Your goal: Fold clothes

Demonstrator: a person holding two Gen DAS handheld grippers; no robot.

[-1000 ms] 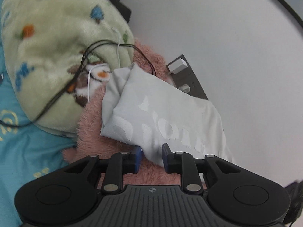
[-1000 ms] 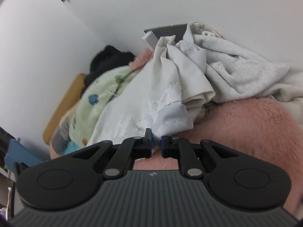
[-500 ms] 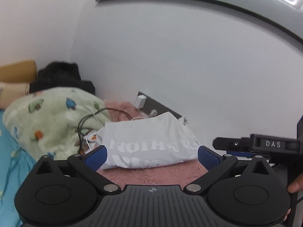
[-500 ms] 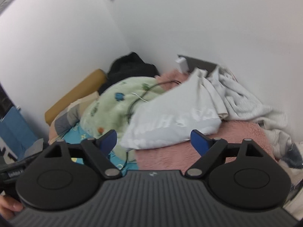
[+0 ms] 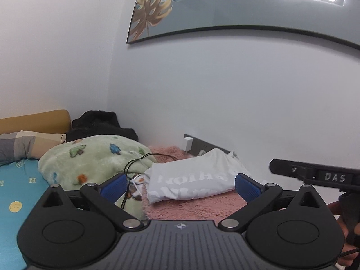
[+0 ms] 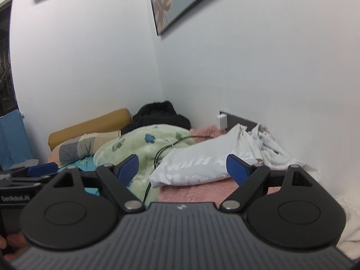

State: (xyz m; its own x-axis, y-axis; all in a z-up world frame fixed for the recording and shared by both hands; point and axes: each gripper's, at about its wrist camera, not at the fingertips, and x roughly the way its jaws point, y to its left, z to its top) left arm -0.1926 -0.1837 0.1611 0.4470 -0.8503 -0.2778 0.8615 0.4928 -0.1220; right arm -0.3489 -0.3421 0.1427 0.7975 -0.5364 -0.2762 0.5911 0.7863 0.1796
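Note:
A folded white T-shirt with white lettering lies on the pink fluffy blanket by the wall; it also shows in the right wrist view. My left gripper is open and empty, held back from the shirt. My right gripper is open and empty too, also back from it. The right gripper's body shows at the right edge of the left wrist view, and the left gripper shows at the left edge of the right wrist view.
A green fleece blanket with black and white cables lies left of the shirt. White towels are heaped at its right by the wall. A black garment, pillows, a wall charger and blue sheet lie around.
Both grippers let go of the shirt, opened wide and drew back and up. The folded shirt now lies on the pink blanket.

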